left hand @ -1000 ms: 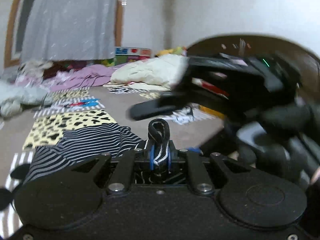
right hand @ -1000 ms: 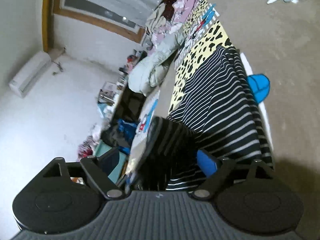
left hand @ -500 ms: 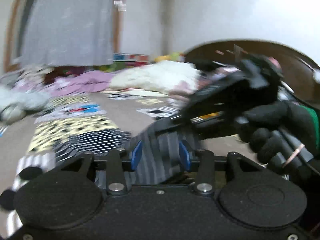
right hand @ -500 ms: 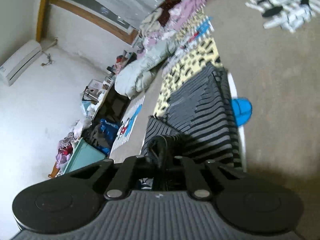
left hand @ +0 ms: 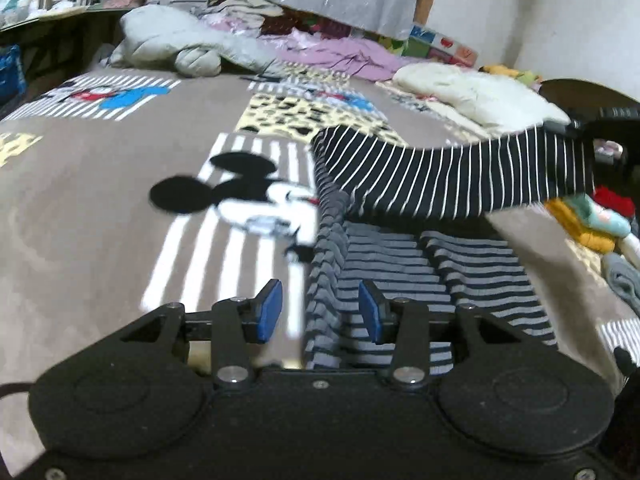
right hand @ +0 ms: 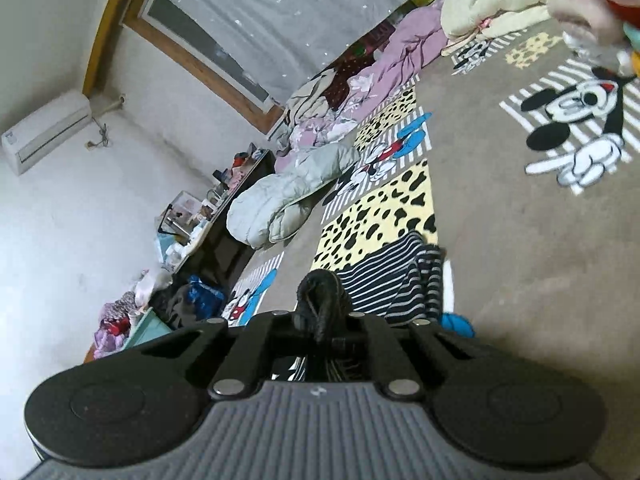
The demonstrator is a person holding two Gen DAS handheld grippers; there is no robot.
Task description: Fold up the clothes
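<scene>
A black-and-white striped garment [left hand: 400, 264] lies on the brown cartoon-print bedspread [left hand: 100, 184]. One part of it [left hand: 448, 176] is pulled up and taut toward the right, where my right gripper [left hand: 600, 128] holds its end. In the right wrist view that gripper [right hand: 320, 320] is shut on a dark bunch of the striped cloth [right hand: 320, 300], and the rest of the garment [right hand: 384, 276] hangs to the bed. My left gripper [left hand: 322, 312] hovers low over the garment's left folded edge. Its jaws are opening; the edge lies between the blue pads [left hand: 270, 308], untouched.
A grey quilt [left hand: 168, 40], purple clothes [left hand: 344, 52] and a cream quilt [left hand: 472, 92] line the far side of the bed. Colourful clothes [left hand: 592, 220] are piled at the right. A cluttered dark desk [left hand: 40, 20] stands at the left.
The left gripper let go of the bunched striped cloth and opened, then swung left and low over the bed. The right gripper closed on that bunch and lifted it.
</scene>
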